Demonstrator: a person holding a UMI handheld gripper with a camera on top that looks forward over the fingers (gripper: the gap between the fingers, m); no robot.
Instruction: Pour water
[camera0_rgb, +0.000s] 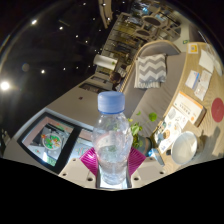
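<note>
presently, items logged left to right.
framed picture (48, 142): lies flat on the tabletop (85, 105), left of the bottle; colourful print inside a dark frame.
bottle (112, 140): clear plastic water bottle, pale blue cap on, upright relative to the fingers; sits between the two pink pads, its lower body hidden at the base of the view.
gripper (113, 160): fingers (91, 158) closed onto the bottle, a pink pad showing at each side of it with no gap seen; the bottle is held.
plant (150, 126): small green leaves just right of the bottle, behind it.
bowl (185, 148): pale round dish on the tabletop, right of the bottle, well clear of the fingers.
chair (150, 68): beyond the tabletop, a zigzag-patterned cloth draped over its back.
scene tilt: whole room appears slanted.
</note>
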